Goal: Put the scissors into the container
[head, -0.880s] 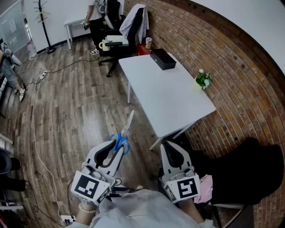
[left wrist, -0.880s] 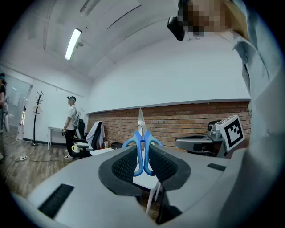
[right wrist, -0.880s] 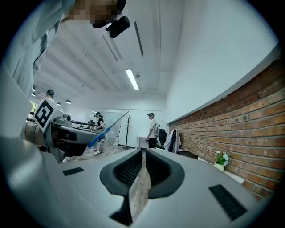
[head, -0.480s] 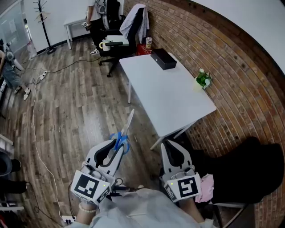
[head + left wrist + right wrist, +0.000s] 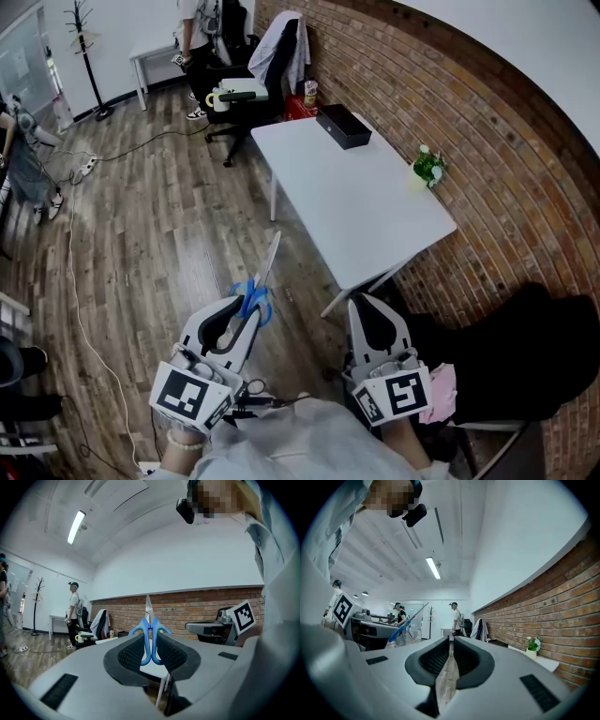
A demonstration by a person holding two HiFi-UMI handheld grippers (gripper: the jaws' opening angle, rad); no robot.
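Scissors [image 5: 260,281]: clamped by blue handles in left tool [image 5: 150,639], blades projecting past its tips. Light, stiff, smooth plastic loops; likely to pivot. Right tool [image 5: 451,641]: nearly closed, empty.

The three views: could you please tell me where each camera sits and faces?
Head view: on the person's head, facing steeply down at the floor and table; left gripper, holding the scissors, and right gripper show below.
Left gripper view: on the left gripper, along its jaws shut on the scissors, towards the brick wall; right gripper shows at right.
Right gripper view: on the right gripper, along its shut, empty jaws, down the room; left gripper shows at left.
Shared: all three show the scissors.
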